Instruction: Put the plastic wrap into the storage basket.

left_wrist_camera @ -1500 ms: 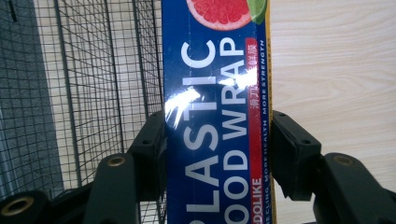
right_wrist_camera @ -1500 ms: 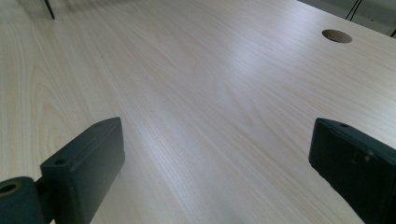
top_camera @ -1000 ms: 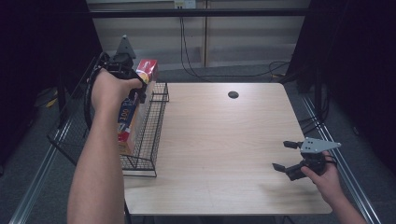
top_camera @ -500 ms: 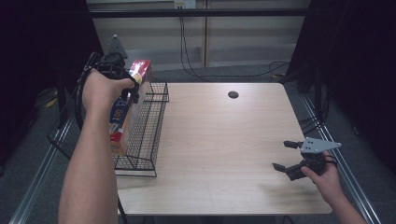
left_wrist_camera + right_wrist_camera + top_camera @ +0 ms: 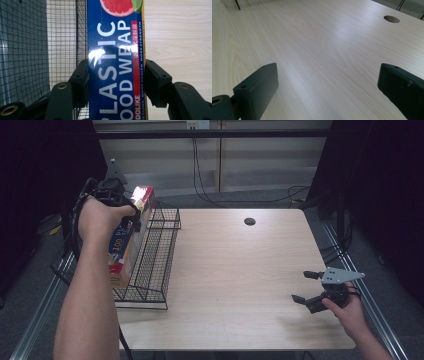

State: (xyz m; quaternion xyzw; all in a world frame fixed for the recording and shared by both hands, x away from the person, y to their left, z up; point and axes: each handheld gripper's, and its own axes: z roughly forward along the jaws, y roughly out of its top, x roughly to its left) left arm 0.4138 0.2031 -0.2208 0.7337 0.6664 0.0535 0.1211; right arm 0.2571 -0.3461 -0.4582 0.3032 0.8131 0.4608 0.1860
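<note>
A person stands at a pale wooden table (image 5: 240,270), a two-jaw gripper in each hand. The left gripper (image 5: 131,212) is clamped on a long blue box of plastic food wrap (image 5: 125,245), its black jaws pressing the box's two long sides, as the left gripper view shows close up (image 5: 115,62). The box hangs at a slant above the far end of a black wire rack (image 5: 152,257) that sits along the table's left edge; I cannot tell whether its lower end touches the wire. The right gripper (image 5: 306,286) rests low near the table's right edge, well apart from the rack, jaws spread wide and holding nothing. By my reading the box is firmly gripped and raised, so picking it up looks done; what seems left is to carry it to its place and let go, though which way it is headed is not clear.
</note>
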